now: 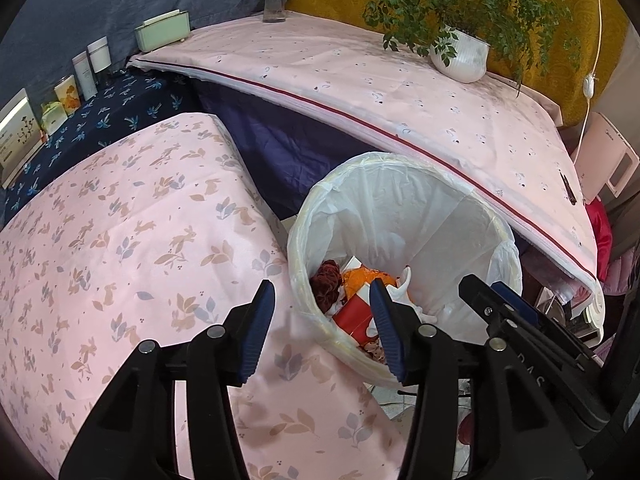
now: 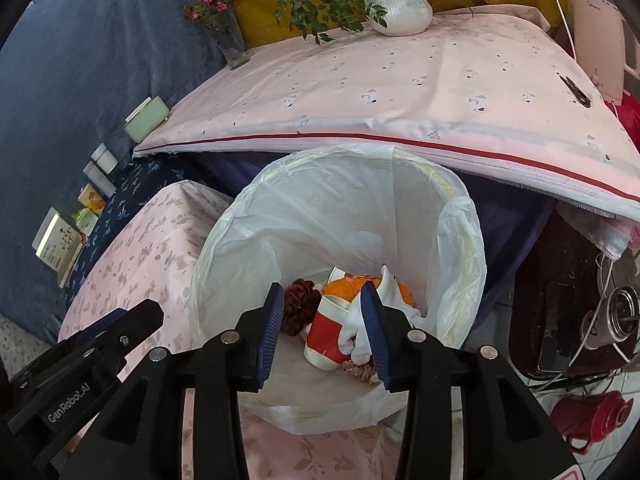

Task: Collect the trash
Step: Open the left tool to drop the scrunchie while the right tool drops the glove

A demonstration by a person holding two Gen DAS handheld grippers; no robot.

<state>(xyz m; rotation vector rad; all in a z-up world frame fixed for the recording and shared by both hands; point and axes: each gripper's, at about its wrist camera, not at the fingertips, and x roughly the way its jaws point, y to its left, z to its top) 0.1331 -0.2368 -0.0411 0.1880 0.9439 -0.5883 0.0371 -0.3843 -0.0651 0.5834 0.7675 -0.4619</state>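
Note:
A round trash bin (image 1: 400, 168) lined with a white plastic bag stands on the floor between two pink-covered tables; it also shows in the right wrist view (image 2: 340, 164). Inside lie a red-and-white paper cup (image 2: 326, 330), orange wrapping (image 2: 348, 284), a dark red crumpled thing (image 2: 300, 304) and white tissue (image 2: 390, 280). My left gripper (image 1: 322, 292) is open and empty, over the bin's near-left rim. My right gripper (image 2: 322, 294) is open and empty, directly above the bin's mouth. The right gripper shows at the right of the left wrist view (image 1: 504, 312).
A floral pink tablecloth (image 1: 120, 240) lies left of the bin. A higher pink-covered table (image 1: 400, 92) behind it carries a potted plant (image 1: 460, 56) and a glass vase (image 1: 276, 0). Small boxes (image 1: 64, 96) line the far left. A red kettle (image 2: 592, 408) stands on the floor at right.

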